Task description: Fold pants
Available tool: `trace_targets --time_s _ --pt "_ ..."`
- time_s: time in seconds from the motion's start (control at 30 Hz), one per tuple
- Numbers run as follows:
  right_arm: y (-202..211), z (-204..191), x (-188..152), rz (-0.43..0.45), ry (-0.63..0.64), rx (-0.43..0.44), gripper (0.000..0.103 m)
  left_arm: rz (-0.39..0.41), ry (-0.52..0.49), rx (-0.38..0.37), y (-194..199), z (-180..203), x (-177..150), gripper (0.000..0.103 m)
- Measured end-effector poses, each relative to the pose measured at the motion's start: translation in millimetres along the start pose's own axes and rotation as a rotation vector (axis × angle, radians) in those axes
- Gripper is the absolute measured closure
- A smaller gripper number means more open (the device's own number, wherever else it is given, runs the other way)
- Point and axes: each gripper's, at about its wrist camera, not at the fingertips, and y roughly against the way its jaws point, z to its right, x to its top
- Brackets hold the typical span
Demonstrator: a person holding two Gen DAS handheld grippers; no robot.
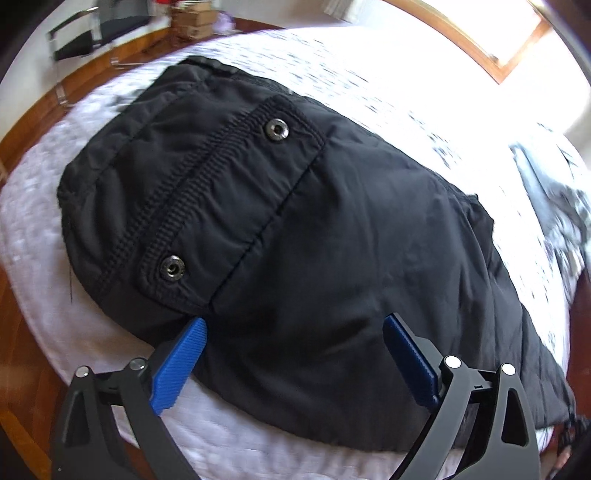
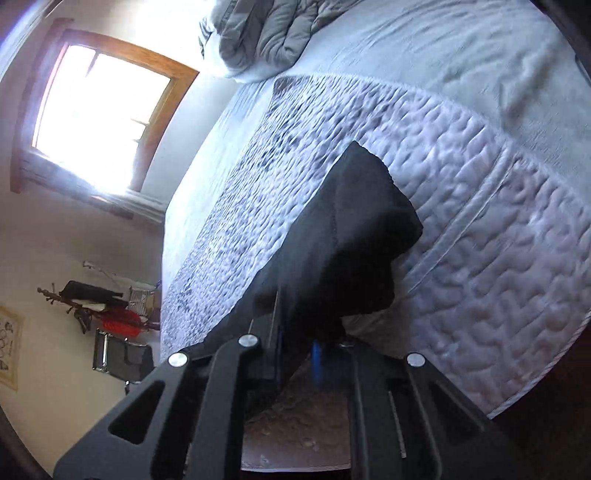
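Note:
Black pants (image 1: 295,229) lie on the white quilted bed (image 1: 48,229), waistband with two metal snaps (image 1: 171,266) toward the left. My left gripper (image 1: 293,332) is open, its blue pads (image 1: 177,365) spread over the near edge of the pants, holding nothing. In the right wrist view, my right gripper (image 2: 314,343) is shut on a bunched end of the black pants (image 2: 354,236) and lifts it off the bed (image 2: 498,258). The fabric drapes over the fingers and hides most of them.
A grey duvet (image 2: 273,33) is heaped at the far end of the bed. A wood-framed window (image 2: 99,110) is behind it. A chair (image 1: 77,37) and cardboard boxes (image 1: 194,20) stand on the wooden floor beside the bed.

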Motion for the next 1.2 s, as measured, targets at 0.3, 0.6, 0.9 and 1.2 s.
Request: trace_targets --time_s 0.3,0.6,0.9,1.2 --pt "-31 91 -19 -0.059 -0.152 -0.163 0.092 -0.004 -0.092 0.043 -24 41 -3 0.004" --pt "-32 85 -28 -0.037 -0.151 -0.190 0.091 0.051 -0.002 -0.003 8 21 -1 0.004" --pt "-32 32 -22 0.025 -0.032 -0.285 0.092 0.181 0.082 -0.114 75 17 -14 0.004" --pt "-16 -98 -28 0.107 0.308 -0.287 0.092 0.182 0.067 -0.191 99 25 -27 0.004"
